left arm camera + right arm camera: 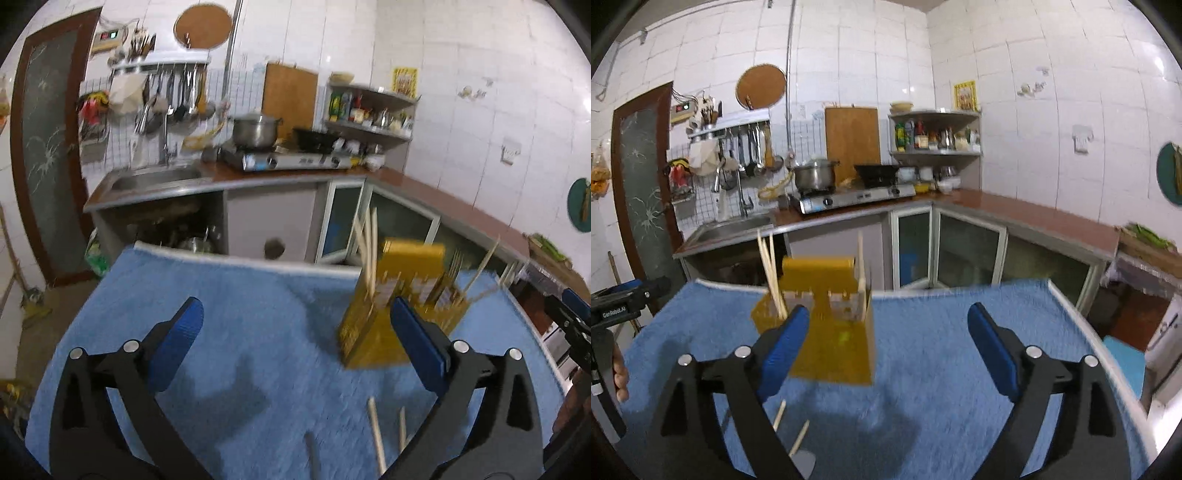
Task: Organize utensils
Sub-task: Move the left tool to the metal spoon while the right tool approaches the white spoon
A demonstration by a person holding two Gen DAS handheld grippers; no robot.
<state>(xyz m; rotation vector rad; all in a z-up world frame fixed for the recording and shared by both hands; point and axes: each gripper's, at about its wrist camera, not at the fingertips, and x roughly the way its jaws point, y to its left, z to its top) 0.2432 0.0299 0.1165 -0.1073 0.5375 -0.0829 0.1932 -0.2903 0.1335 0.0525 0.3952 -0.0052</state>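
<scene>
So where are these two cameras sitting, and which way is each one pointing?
Left wrist view: rides on the left gripper, looking forward over the blue towel toward the kitchen counter; its own open fingers show, and the yellow utensil holder stands right of centre.
Right wrist view: rides on the right gripper, facing the same way; its open fingers show, and the left gripper appears at the left edge.
Shared: the towel, the holder with chopsticks, loose chopsticks and the stove pot.
</scene>
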